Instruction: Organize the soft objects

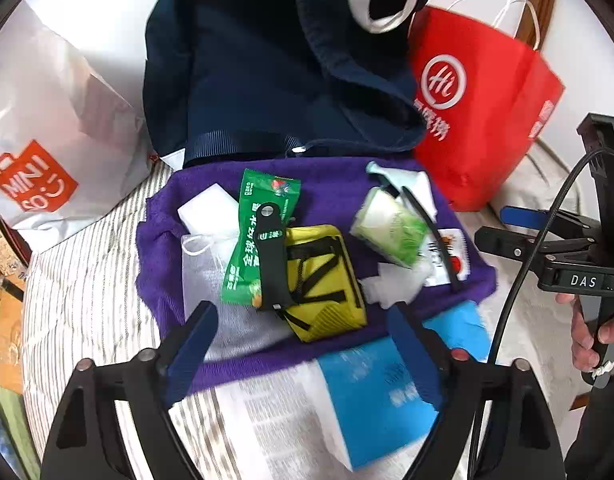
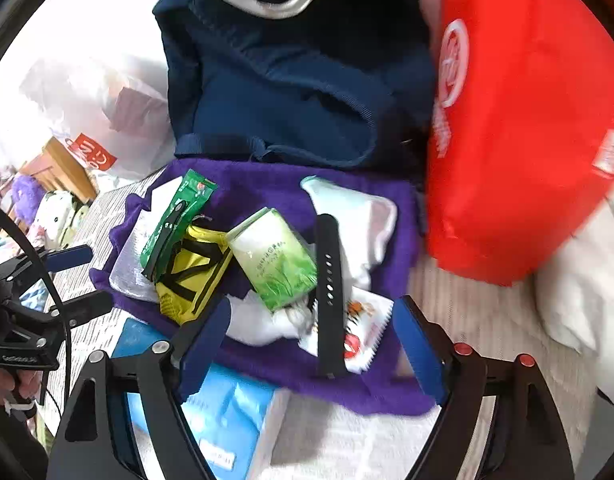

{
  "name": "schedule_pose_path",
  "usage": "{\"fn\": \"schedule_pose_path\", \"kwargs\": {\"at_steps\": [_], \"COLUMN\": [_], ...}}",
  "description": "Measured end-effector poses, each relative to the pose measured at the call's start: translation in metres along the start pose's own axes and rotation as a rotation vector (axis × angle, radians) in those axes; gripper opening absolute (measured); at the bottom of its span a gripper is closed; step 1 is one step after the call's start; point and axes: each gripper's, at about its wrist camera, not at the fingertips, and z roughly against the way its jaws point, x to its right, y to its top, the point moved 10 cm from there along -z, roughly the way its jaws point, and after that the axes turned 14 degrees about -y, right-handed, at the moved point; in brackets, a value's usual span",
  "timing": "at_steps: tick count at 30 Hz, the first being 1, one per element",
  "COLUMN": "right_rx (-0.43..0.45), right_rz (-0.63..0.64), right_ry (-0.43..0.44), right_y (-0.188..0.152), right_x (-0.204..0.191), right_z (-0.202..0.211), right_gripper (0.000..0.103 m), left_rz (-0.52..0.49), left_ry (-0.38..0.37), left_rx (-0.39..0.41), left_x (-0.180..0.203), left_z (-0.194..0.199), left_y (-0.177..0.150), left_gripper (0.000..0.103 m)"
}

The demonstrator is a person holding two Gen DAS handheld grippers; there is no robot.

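Note:
A purple towel (image 1: 339, 184) lies spread on the bed with small things on it. On it are a green snack packet (image 1: 253, 220), a yellow pouch with black straps (image 1: 327, 280), a green tissue pack (image 1: 391, 224), a black strap (image 2: 329, 280) and a white mesh bag (image 1: 223, 280). My left gripper (image 1: 301, 320) hangs open over the towel's near edge, holding nothing. My right gripper (image 2: 313, 314) is open too, above the towel's near right part, where the snack wrapper (image 2: 363, 328) lies. It is also in the left wrist view, the right gripper (image 1: 507, 226) at the right edge, held by a hand (image 1: 587, 332).
A navy fabric bag (image 1: 267, 64) stands open behind the towel. A red shopping bag (image 1: 479, 100) leans at the right and a white shopping bag (image 1: 55, 120) at the left. A blue and white package (image 1: 371, 392) lies in front of the towel. The bedding (image 1: 91, 292) is striped.

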Motion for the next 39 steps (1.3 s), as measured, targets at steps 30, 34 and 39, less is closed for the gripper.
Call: {"fn": "schedule_pose_path", "kwargs": {"at_steps": [30, 34, 39], "right_rx": [0.032, 0.022, 0.02], "right_rz": [-0.167, -0.162, -0.16], "right_ry": [-0.157, -0.156, -0.159], "right_y": [-0.11, -0.118, -0.121], "right_x": [0.049, 0.046, 0.043], "right_z": [0.141, 0.144, 0.15], "right_gripper": [0.103, 0.103, 0.103], "left_rz": [0.062, 0.061, 0.049], "left_ry": [0.107, 0.136, 0.154], "left_rx": [0.168, 0.182, 0.192], "left_x": [0.071, 0.071, 0.075], "left_z": [0.123, 0.131, 0.139], "left_y": [-0.065, -0.067, -0.066], "left_gripper": [0.103, 0.103, 0.103]}}
